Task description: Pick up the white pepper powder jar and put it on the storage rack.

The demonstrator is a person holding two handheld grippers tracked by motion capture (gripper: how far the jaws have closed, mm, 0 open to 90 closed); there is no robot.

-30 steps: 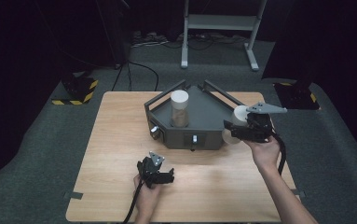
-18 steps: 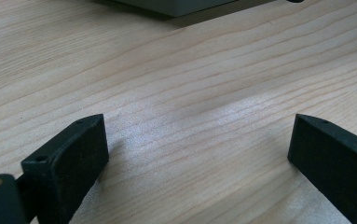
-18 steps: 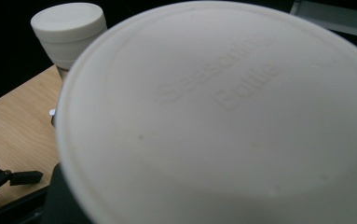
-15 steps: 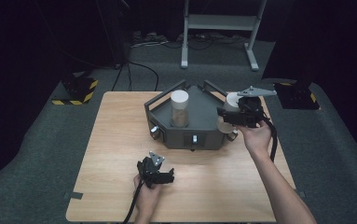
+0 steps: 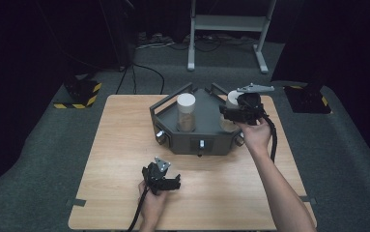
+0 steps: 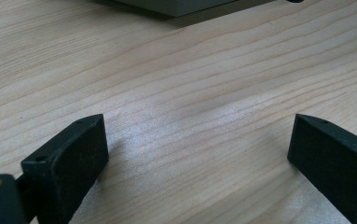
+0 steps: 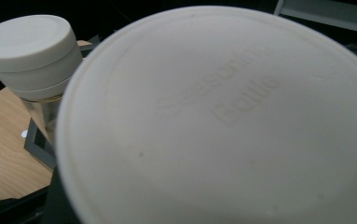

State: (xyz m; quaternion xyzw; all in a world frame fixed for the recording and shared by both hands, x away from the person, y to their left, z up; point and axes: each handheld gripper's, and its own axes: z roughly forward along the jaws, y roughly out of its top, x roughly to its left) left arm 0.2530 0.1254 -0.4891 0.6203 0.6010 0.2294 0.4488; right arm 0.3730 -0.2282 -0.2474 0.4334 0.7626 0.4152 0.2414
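Evidently we had the right gripper (image 5: 244, 108) pressed against a white-lidded seasoning bottle (image 7: 223, 121) at the grey rack's (image 5: 197, 137) right side; its jaws' state we could not tell. Left gripper (image 5: 162, 181) rested released on the counter (image 5: 120, 145). Risk: a poor hold could tip the bottle into its neighbour (image 5: 186, 112).

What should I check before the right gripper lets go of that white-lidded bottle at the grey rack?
1. Right gripper closed on the bottle: cannot tell, its jaws are hidden.
2. Bottle lid on: ok.
3. Bottle seated in the grey rack: cannot tell from the high view.
4. Clear of the other bottle: ok, apart.
5. Left gripper out of the way: ok, open, low over the table.
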